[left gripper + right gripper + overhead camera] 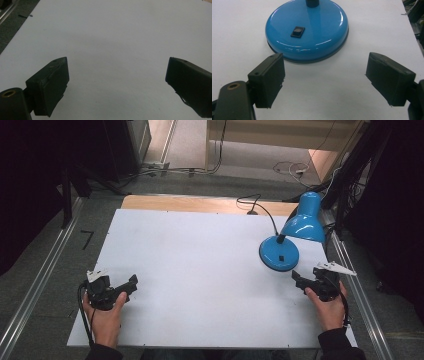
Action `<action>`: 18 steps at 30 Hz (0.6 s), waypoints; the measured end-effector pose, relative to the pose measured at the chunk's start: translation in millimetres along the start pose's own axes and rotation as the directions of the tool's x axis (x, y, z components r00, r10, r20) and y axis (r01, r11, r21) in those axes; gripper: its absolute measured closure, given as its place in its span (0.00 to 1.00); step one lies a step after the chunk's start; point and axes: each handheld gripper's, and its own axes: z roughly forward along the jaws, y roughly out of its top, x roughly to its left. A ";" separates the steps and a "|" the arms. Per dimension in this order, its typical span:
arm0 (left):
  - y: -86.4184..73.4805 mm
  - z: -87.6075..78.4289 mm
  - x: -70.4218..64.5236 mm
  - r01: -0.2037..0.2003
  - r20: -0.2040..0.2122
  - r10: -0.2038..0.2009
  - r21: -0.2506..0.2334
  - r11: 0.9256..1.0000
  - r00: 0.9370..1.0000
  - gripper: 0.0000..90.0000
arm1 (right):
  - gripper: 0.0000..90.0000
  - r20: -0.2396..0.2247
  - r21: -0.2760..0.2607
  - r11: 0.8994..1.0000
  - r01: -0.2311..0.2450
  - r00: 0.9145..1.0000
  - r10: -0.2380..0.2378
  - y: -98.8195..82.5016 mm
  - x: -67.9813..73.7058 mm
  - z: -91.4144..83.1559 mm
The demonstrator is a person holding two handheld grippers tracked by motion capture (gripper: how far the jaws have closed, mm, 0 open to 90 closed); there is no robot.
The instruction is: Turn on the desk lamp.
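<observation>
In the high view a blue lamp stands at the right of centre of the frame, on the white board that covers the table. Its round base sits flat on the board; a black neck curves up from the base to the shade, which hangs above and to the right of it. A black cord runs from the lamp toward the top of the frame and off the board's far edge.

The right gripper is at the lower right of the high view, just below the base and apart from it, held in the right hand. In the right gripper view its jaws stand wide apart with nothing between them, and the base fills the upper middle of the frame, just beyond the left jaw's tip. A small black switch sits on top of the base; which way it is set is too small to tell.

The left gripper is at the lower left of the high view, in the left hand, well apart from the lamp. In the left gripper view its jaws are also wide apart over bare board.
</observation>
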 end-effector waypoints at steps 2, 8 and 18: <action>-0.1 0.1 -0.1 0.000 0.000 0.000 0.000 1.000 1.000 0.06 | 0.16 0.000 0.002 1.000 -0.002 1.000 0.002 0.6 0.4 0.5; -0.1 -0.2 -0.4 0.000 0.002 0.000 0.000 1.000 1.000 0.06 | 0.16 -0.002 0.001 1.000 -0.007 1.000 0.007 1.9 -1.2 1.3; 0.0 -0.5 -0.3 -0.001 0.002 0.001 -0.001 1.000 1.000 0.06 | 0.16 -0.012 0.008 1.000 -0.002 1.000 0.003 6.5 1.5 6.3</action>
